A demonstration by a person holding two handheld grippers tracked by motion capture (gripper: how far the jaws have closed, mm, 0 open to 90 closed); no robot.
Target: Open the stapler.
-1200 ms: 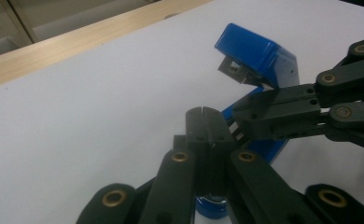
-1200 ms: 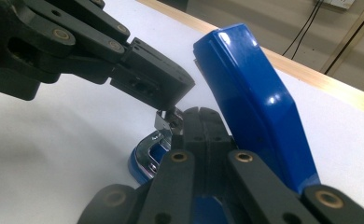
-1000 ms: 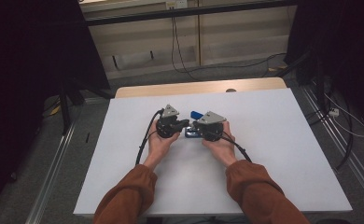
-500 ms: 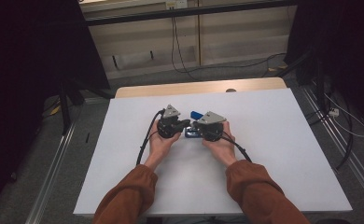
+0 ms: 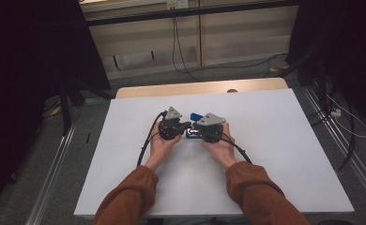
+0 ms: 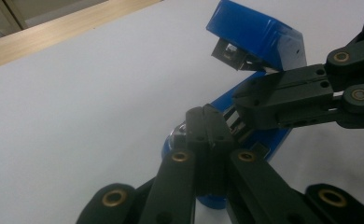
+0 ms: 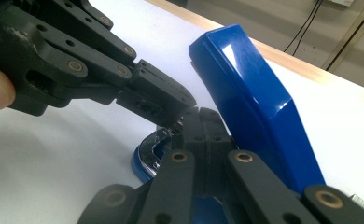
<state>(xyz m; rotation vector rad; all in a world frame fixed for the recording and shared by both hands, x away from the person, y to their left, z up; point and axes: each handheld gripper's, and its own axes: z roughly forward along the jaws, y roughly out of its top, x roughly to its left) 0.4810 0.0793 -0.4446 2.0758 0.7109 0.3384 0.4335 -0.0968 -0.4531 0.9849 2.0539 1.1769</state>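
Observation:
A blue stapler (image 5: 194, 116) lies on the white table (image 5: 265, 140) with its lid swung up. My left gripper (image 5: 185, 125) and right gripper (image 5: 197, 129) meet tip to tip over its base, each held in a hand. In the left gripper view my own jaws (image 6: 208, 123) are shut, tips down by the base (image 6: 264, 140), under the raised lid (image 6: 259, 37). The right gripper (image 6: 264, 100) comes in from the right, also shut. In the right gripper view my shut jaws (image 7: 201, 121) touch the left gripper's tip (image 7: 171, 105), beside the lid (image 7: 255, 102) and the metal anvil (image 7: 147, 156).
A strip of wooden tabletop (image 5: 200, 87) runs along the far edge of the white sheet. Each gripper trails a black cable (image 5: 146, 143) toward the person. Metal rails (image 5: 54, 173) flank the table, and loose cables (image 5: 345, 131) lie on the floor at right.

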